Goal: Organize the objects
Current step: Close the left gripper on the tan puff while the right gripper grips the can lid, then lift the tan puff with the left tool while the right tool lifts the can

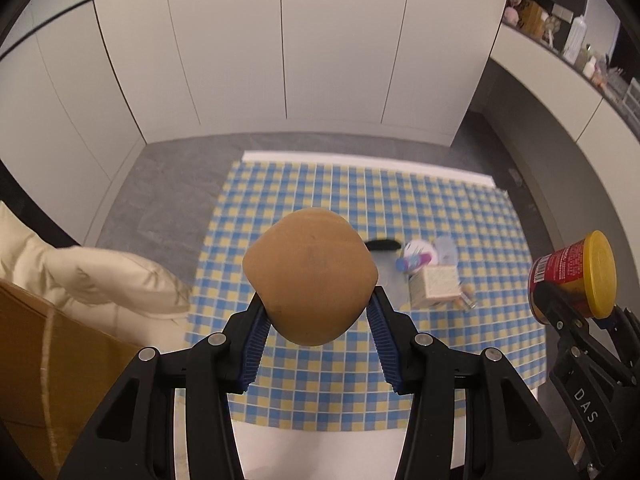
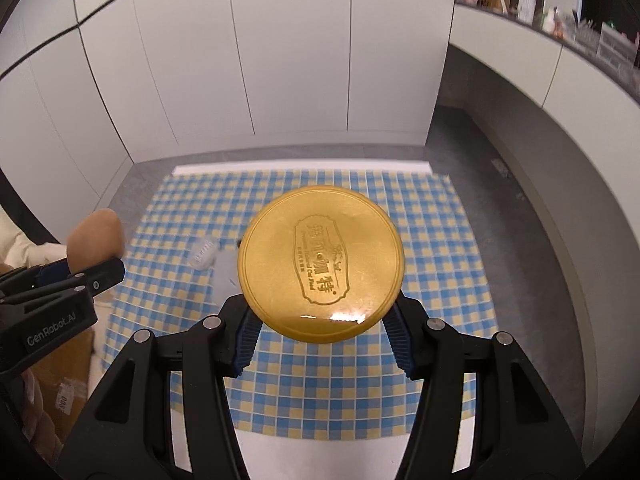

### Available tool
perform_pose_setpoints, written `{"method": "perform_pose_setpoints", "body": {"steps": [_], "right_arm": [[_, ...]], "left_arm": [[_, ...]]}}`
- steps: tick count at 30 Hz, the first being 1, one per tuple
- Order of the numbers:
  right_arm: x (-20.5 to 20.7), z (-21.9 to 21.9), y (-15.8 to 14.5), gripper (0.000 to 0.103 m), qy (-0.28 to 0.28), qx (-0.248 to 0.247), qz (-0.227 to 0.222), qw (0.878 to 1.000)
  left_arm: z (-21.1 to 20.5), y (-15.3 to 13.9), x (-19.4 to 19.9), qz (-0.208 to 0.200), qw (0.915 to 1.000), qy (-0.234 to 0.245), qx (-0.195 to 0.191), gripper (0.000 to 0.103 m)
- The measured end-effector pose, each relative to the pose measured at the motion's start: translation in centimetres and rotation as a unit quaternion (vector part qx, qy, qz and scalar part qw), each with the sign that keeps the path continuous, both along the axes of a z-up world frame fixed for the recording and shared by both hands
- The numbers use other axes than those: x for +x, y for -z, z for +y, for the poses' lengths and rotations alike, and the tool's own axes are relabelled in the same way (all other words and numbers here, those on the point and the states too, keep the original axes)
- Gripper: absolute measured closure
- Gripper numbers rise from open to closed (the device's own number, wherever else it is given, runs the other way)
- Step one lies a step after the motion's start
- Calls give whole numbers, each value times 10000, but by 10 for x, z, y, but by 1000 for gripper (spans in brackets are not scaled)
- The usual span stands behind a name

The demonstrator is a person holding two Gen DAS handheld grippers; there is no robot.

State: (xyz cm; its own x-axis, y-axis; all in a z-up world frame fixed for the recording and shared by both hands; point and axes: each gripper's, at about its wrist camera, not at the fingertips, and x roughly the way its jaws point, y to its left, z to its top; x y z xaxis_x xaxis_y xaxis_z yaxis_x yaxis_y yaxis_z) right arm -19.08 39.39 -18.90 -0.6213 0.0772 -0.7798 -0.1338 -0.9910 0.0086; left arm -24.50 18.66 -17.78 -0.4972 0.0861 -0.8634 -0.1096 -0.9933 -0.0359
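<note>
We hold two items clear of the tabletop [image 1: 360, 396], which is covered by a blue-and-yellow checked cloth [image 2: 432, 248].

**Left hand-held gripper [image 1: 318, 312].** Its ribbed blue pads [image 1: 256, 344] are clamped on a tan, egg-shaped object [image 1: 310, 276], gripped at its lower flanks with most of the body standing proud of the jaws. We judge its surface smooth and matte; whether it is hard or soft we cannot tell. Because the contour is rounded, the pads bear on curved faces, so it may roll or squeeze out forward. We recommend a grip across the widest girth.

**Right hand-held gripper [image 2: 320, 332].** It is clamped on a cylindrical can [image 1: 560, 276] with a red label and a yellow plastic lid [image 2: 320, 264]. The right wrist view shows the lid face-on; the pads meet the can wall behind the rim. We judge the can rigid and moderately heavy if full, with a slick label. We advise gripping the wall, not the lid, which could pop off.

**Remaining items.** A small carton [image 1: 434, 286], a clear cup [image 1: 445, 249] and a black object [image 1: 383, 245] rest clustered on the cloth below. These look light and easily tipped.
</note>
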Motion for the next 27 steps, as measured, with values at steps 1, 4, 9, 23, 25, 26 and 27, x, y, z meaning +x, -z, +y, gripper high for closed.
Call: {"method": "perform_pose_setpoints", "body": {"steps": [1,4,9,23,25,26,27], "right_arm": [[2,-1,-10,46,-5,43,48,10000],[5,-5,-42,46,-67,76,215,9997],[17,-10,-96,46,-188,34,500,9986],[50,-23,-215,46,-123,28,1028,9946],[55,-25,-229,46,-136,53,1109,9937],[56,-26,-233,46,-140,66,1136,9934],[59,-26,-238,46,-140,78,1164,9931]], "left_arm": [[-1,-10,1,53,10000,8,31,54],[-4,-44,5,240,9996,53,139,54],[-5,-98,19,682,9976,75,8,54],[-14,-206,62,1401,9899,111,183,54],[-14,-217,69,1444,9894,83,113,54],[-15,-220,73,1465,9892,72,85,54],[-16,-224,77,1491,9888,73,75,54]]}}
